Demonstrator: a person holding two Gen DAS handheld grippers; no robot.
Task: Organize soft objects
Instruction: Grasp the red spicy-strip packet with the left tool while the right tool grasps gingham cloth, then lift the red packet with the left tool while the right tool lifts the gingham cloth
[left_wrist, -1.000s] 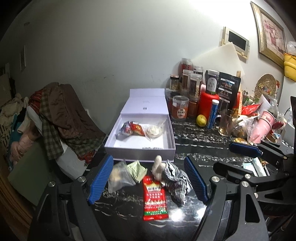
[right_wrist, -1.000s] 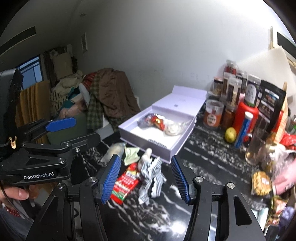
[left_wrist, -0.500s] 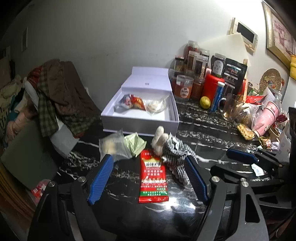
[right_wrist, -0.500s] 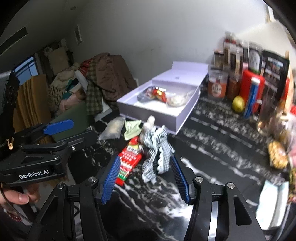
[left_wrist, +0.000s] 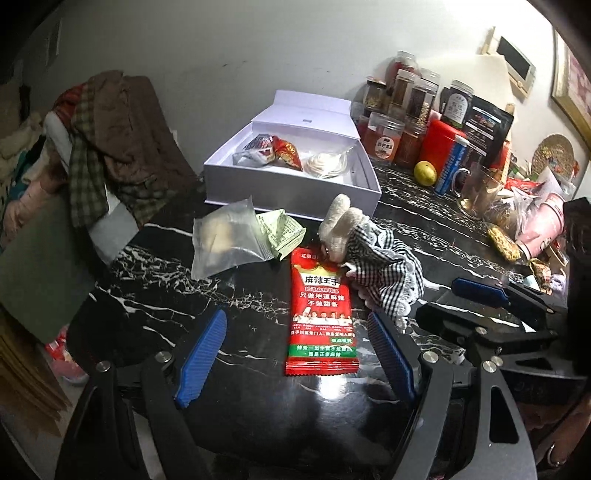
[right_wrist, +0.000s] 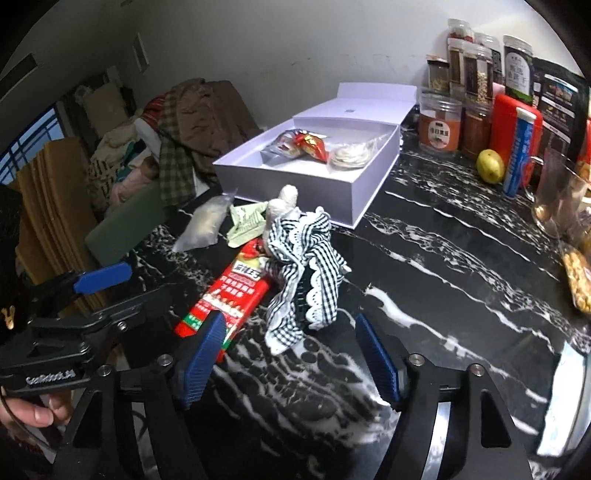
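Observation:
On the black marble counter lie a red snack packet (left_wrist: 322, 313), a plush toy in a checked dress (left_wrist: 376, 254), a clear bag (left_wrist: 223, 238) and a green sachet (left_wrist: 282, 232). Behind them is an open white box (left_wrist: 291, 184) holding a red snack bag (left_wrist: 275, 149) and a clear bag of white pads (left_wrist: 327, 164). My left gripper (left_wrist: 297, 356) is open, low over the red packet's near end. My right gripper (right_wrist: 290, 360) is open just in front of the checked toy (right_wrist: 304, 266), with the red packet (right_wrist: 225, 295) at its left finger.
Jars (left_wrist: 400, 96), a red canister (left_wrist: 441, 146), a lemon (left_wrist: 424, 171) and a glass mug (left_wrist: 480, 190) crowd the back right. A pile of clothes (left_wrist: 110, 136) sits left of the counter edge. Snack clutter (left_wrist: 524, 221) lies at far right.
Both grippers have moved forward and down toward the items. The red packet now lies between the left fingers; the checked toy is closer to the right gripper. Both stayed open.

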